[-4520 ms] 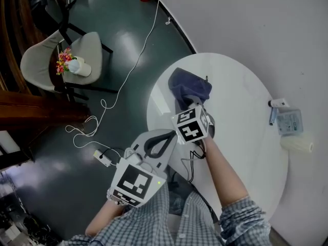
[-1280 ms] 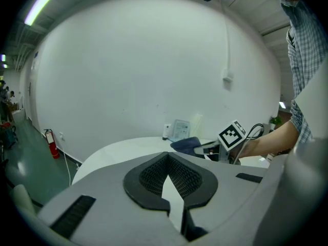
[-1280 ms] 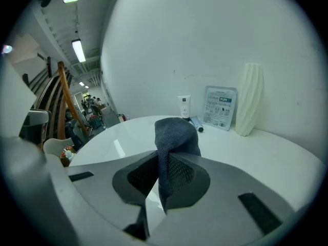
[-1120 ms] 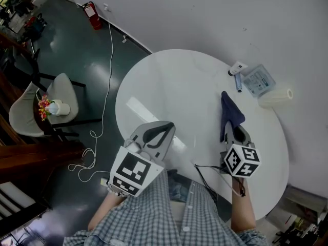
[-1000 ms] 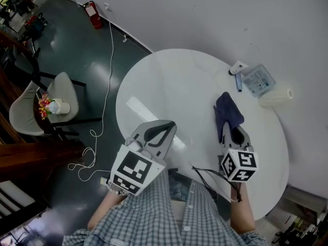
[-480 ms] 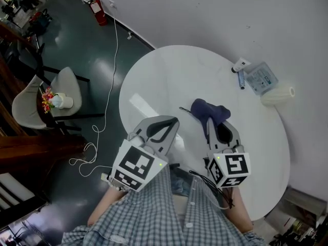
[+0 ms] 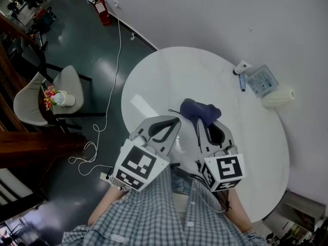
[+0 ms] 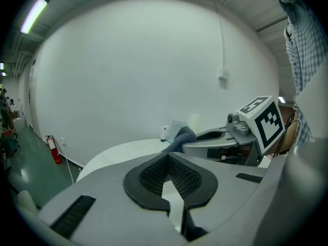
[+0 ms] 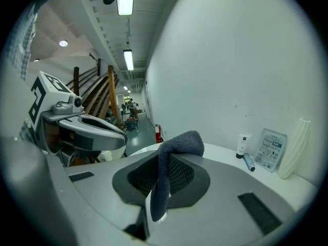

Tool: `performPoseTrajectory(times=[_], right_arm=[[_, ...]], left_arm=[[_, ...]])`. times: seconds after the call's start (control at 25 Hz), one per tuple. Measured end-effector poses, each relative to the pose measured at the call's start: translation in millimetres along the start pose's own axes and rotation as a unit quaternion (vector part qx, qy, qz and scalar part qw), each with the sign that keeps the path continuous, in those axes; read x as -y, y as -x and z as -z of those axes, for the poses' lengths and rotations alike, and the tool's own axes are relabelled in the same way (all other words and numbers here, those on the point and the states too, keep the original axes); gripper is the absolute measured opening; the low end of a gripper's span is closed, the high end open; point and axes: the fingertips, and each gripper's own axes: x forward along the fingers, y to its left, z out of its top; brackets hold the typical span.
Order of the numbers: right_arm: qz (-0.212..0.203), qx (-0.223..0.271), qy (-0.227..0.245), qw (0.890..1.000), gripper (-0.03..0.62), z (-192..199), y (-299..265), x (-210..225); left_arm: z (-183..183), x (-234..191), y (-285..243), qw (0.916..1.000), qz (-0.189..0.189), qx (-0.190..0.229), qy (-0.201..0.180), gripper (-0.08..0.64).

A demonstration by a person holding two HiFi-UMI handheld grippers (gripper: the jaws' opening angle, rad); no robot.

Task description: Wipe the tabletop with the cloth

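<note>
right gripper (image 7: 204, 123) clamped on dark blue cloth (image 7: 199, 109), bunched over the middle of the tabletop (image 7: 169, 70) | left gripper (image 7: 173, 122) closed, empty, at near edge | progress: wiping apparently mid-course; cloth-to-surface contact unclear from above; no wiped zone distinguishable, far side probably left

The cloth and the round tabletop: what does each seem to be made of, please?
Cloth: soft fabric, perhaps microfibre, dark blue-grey and matte; it folds limply and shows a fine nap.
Tabletop: hard, smooth, glossy white, with a bright reflection on it; perhaps laminate or lacquer, the look cannot settle which.
</note>
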Motion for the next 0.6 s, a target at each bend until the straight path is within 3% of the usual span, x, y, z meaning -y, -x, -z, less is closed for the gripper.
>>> performPoseTrajectory(times=[0.6], right_arm=[[-0.002,-0.005,0.017,1.000,0.023,4.3,4.9,-2.6]], left_arm=[[0.8,9.5,-4.8,1.0000,0.006,-0.001,-0.004,0.005]])
